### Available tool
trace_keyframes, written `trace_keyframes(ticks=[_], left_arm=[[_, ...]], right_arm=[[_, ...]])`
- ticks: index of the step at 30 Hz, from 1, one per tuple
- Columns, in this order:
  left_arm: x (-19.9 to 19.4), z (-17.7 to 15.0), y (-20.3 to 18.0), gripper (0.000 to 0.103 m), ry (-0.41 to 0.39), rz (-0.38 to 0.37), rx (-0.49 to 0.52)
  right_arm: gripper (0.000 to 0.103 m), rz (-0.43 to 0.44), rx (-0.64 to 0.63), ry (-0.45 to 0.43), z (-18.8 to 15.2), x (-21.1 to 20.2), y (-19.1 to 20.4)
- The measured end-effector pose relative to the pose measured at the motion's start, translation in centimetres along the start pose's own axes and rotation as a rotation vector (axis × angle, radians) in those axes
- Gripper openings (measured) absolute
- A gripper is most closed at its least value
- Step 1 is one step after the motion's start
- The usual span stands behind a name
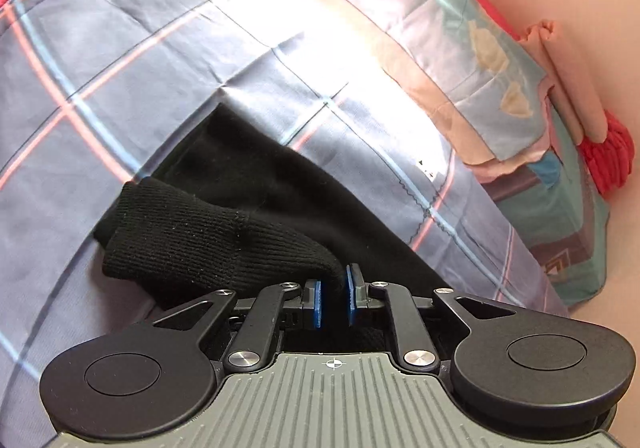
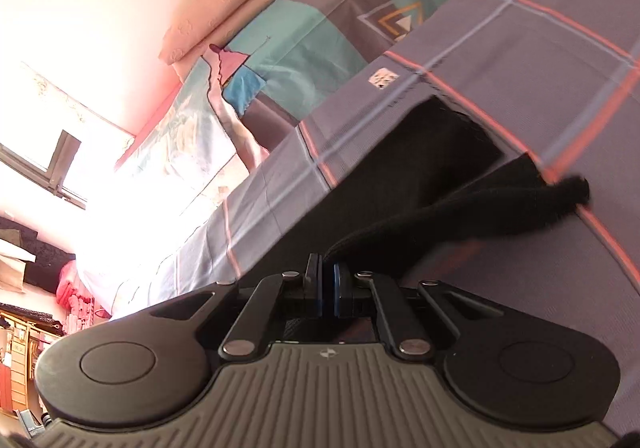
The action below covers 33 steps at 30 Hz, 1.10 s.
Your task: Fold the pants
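Black pants (image 1: 256, 176) lie on a blue-grey checked bedsheet (image 1: 120, 60). In the left wrist view a ribbed cuff of the pants (image 1: 192, 236) runs into my left gripper (image 1: 335, 276), whose blue pads are shut on its end. In the right wrist view my right gripper (image 2: 327, 268) is shut on another part of the black pants (image 2: 420, 168). That cloth stretches up and to the right from the jaws, lifted off the checked bedsheet (image 2: 520, 60). A loose black end (image 2: 576, 188) hangs at the right.
A folded patterned quilt (image 1: 500, 68) and pale pillows (image 1: 576, 88) with a red cloth (image 1: 608, 160) lie along the wall. In the right wrist view the patterned quilt (image 2: 320, 28) lies beyond the sheet, with a window (image 2: 52, 164) and cluttered shelves (image 2: 24, 348) at the left.
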State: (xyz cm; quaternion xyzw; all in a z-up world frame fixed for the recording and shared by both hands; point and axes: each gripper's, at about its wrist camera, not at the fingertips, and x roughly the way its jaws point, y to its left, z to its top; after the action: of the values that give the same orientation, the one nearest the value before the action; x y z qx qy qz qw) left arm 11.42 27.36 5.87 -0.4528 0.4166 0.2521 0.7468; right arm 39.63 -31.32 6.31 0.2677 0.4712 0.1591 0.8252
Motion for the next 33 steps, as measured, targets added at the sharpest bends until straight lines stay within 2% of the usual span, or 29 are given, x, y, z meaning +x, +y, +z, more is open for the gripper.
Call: trace_keyframes(ticks=[2, 4, 5, 6, 7, 9, 10, 11, 13, 16, 19, 20, 25, 26, 27, 28, 31, 33], left_arm=[[2.1, 1.5, -0.7, 0.082, 0.026, 0.026, -0.003], [3.5, 2.6, -1.4, 0.085, 0.059, 0.04, 0.022], [4.1, 3.0, -1.8, 0.088, 0.086, 0.061, 0.027], [4.5, 3.5, -1.9, 0.092, 0.113, 0.07, 0.018], [4.3, 4.0, -2.0, 0.096, 0.115, 0.052, 0.017], [2.9, 4.7, -1.7, 0.102, 0.056, 0.002, 0.004], [2.1, 5.0, -1.4, 0.103, 0.006, -0.018, -0.015], [1.1, 5.2, -0.9, 0.103, -0.056, -0.028, -0.046], [-0.2, 5.1, -0.1, 0.103, -0.122, -0.02, -0.091], [-1.3, 4.6, 0.5, 0.103, -0.149, 0.015, -0.084], [-1.6, 2.8, 0.8, 0.103, -0.147, 0.033, -0.067], [-1.6, 2.1, 0.9, 0.103, -0.139, 0.041, -0.06], [-0.3, -1.1, -0.1, 0.103, -0.08, 0.071, 0.006], [0.0, -1.6, -0.4, 0.103, -0.072, 0.077, 0.026], [0.3, -2.2, -0.7, 0.103, -0.059, 0.093, 0.048], [0.6, -2.7, -1.0, 0.103, -0.045, 0.106, 0.068], [1.1, -4.0, -1.6, 0.103, -0.028, 0.15, 0.137], [1.4, -4.7, -1.9, 0.103, -0.018, 0.178, 0.181]], right_arm=[[0.007, -0.03, -0.015, 0.015, 1.6, 3.5, 0.8], [0.009, -0.069, -0.017, 0.065, 2.6, 6.8, 0.9], [0.015, -0.07, 0.011, 0.072, 2.9, 7.7, 0.7], [0.021, -0.048, 0.035, 0.051, 3.2, 7.8, 0.5], [0.026, -0.006, 0.047, -0.014, 3.6, 7.2, 0.2], [0.064, 0.03, 0.059, -0.188, 4.0, 4.7, -0.6], [0.072, 0.012, 0.071, -0.247, 4.1, 3.5, -1.1], [0.075, -0.006, 0.069, -0.282, 4.1, 2.4, -1.6], [0.073, -0.053, 0.038, -0.326, 3.9, 0.1, -2.6], [0.073, -0.196, -0.004, -0.367, 2.2, -2.5, -3.8], [0.072, -0.262, -0.06, -0.299, 0.1, -2.5, -4.7], [0.069, -0.282, -0.074, -0.275, -0.5, -1.9, -4.6], [0.058, -0.278, -0.021, -0.215, -0.4, 1.8, -4.2], [0.044, -0.3, -0.016, -0.208, -0.1, 2.3, -4.1], [0.025, -0.301, -0.038, -0.218, 0.0, 2.4, -3.8], [0.017, -0.303, -0.082, -0.232, 0.1, 2.2, -3.1], [0.013, -0.296, -0.153, -0.31, 0.2, 0.1, -2.2], [0.011, -0.348, -0.113, -0.282, 0.5, 0.6, -3.6]])
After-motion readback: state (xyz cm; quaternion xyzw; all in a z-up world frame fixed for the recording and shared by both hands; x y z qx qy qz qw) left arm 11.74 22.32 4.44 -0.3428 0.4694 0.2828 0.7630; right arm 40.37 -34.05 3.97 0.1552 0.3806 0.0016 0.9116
